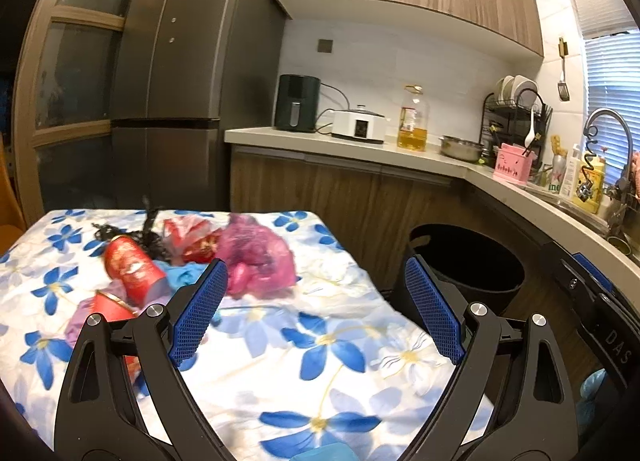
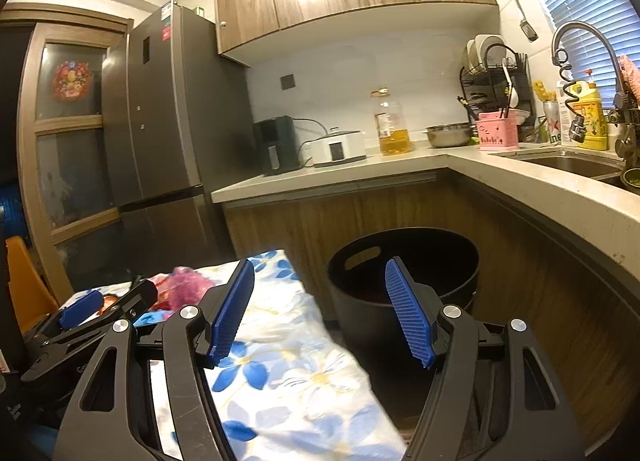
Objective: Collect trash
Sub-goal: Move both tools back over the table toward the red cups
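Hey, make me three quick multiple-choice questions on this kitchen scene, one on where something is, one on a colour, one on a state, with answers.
1. Where is the black bin?
A. on the counter
B. on the floor beside the cloth-covered table
C. in the sink

2. What colour is the crumpled bag?
A. pink
B. green
C. yellow

3. How is the left claw?
A. shut on a can
B. open, empty
C. shut on a bag

Answers: B, it stands below the counter at the table's edge; A, pink plastic shows; B, only cloth shows between the pads.
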### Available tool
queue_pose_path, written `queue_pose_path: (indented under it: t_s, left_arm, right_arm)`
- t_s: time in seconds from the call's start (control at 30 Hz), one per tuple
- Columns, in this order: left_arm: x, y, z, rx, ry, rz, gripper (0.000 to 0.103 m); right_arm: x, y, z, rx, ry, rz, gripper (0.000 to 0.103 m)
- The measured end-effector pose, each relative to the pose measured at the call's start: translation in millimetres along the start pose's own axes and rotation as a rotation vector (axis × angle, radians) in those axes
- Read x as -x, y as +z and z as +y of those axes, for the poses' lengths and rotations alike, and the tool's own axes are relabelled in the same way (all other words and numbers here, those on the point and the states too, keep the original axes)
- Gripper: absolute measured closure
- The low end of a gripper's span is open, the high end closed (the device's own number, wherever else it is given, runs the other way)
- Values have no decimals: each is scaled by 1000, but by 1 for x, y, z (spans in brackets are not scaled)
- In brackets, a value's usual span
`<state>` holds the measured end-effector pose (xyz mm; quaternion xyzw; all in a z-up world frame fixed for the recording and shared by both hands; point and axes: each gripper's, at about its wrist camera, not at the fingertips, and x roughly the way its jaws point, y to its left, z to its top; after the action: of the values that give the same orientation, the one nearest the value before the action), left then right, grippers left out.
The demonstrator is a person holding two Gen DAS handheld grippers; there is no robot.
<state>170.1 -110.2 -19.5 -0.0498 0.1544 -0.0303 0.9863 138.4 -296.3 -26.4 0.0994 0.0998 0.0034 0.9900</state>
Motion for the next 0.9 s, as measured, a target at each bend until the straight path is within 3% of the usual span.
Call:
queue_pose_path:
  t_s: [0.7, 0.9]
  left_arm:
    - [35, -30, 102, 41, 205, 3, 14]
    - [33, -45, 137, 64, 235, 36, 14]
  right_arm:
    - [-5, -27, 63, 29, 136, 61, 36]
    - [-14, -41, 81, 36, 182, 101, 36]
